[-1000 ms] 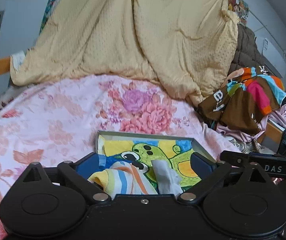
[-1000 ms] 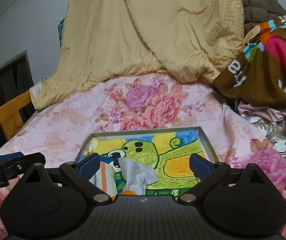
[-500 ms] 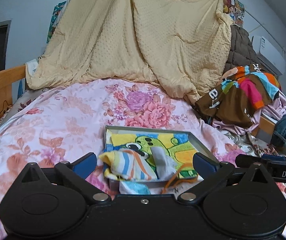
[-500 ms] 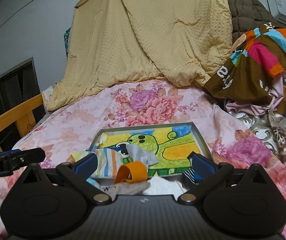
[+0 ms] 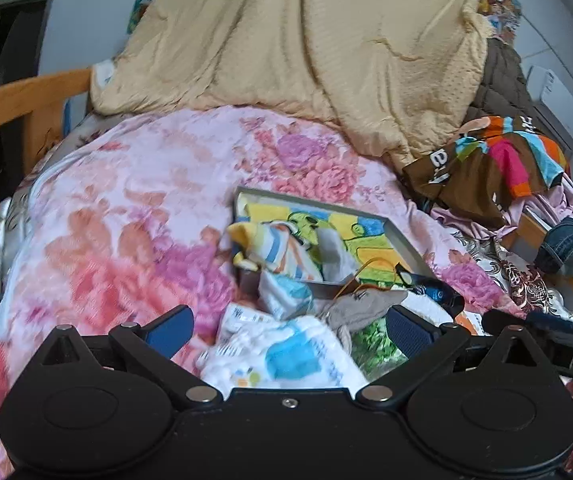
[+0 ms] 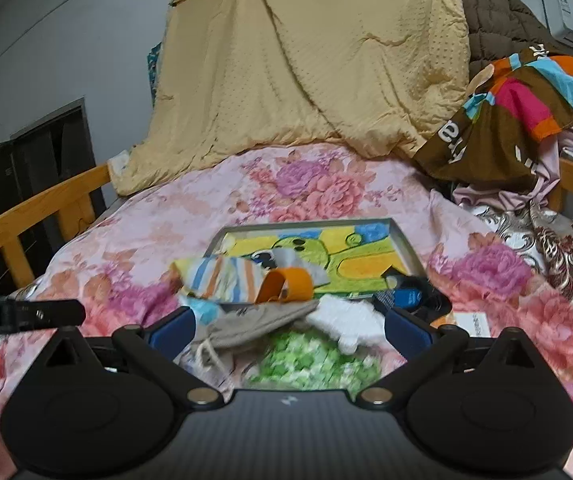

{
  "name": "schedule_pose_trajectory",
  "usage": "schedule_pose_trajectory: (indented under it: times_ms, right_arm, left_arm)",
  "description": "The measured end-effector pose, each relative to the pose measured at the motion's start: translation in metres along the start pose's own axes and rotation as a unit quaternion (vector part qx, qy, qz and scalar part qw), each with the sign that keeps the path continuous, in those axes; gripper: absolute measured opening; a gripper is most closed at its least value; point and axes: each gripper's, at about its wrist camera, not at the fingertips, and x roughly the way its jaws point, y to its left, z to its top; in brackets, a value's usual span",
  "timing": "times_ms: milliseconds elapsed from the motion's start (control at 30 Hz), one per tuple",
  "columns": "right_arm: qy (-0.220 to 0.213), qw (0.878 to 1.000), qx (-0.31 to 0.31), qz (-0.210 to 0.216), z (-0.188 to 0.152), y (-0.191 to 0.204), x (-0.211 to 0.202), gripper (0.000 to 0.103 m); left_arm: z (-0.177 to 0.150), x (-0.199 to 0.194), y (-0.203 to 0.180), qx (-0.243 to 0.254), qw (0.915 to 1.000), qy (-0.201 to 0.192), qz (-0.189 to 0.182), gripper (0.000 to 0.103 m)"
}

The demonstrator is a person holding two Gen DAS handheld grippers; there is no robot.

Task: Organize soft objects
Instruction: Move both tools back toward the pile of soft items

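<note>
Floral bedspread (image 6: 214, 216), wooden bedrail (image 6: 34, 208), beige quilt (image 6: 306, 60)

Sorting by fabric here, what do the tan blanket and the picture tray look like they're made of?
Tan blanket: probably soft plush fleece, matte, with a raised dot texture and loose folds. Picture tray: looks rigid, maybe metal or cardboard, given its straight grey rim and glossy printed cartoon base.

White letters, perhaps "ei", stand on the brown patchwork cloth (image 6: 498, 128). The left tool (image 6: 26, 314), seen from the right wrist, bears "bot.AI", cut off at the edge. The right tool (image 5: 546, 340) carries embossed letters too blurred to read.
</note>
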Motion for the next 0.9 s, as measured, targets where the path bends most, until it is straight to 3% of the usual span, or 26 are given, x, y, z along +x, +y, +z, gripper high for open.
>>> schedule_pose_trajectory:
  times_ms: [333,900]
  right_arm:
    - [0.041,0.998,-0.040,0.031,-0.033,0.032,-0.014,0.103]
    - [0.112,0.987,-0.073,0.084,-0.075,0.069,-0.021,0.103]
  left_arm:
    - [-0.017,-0.014,0.012,-0.043,0.9971,0.061,0.013,0.102]
    - [-0.033,-0.028,0.000,0.003,0.9912,0.124,0.045,0.102]
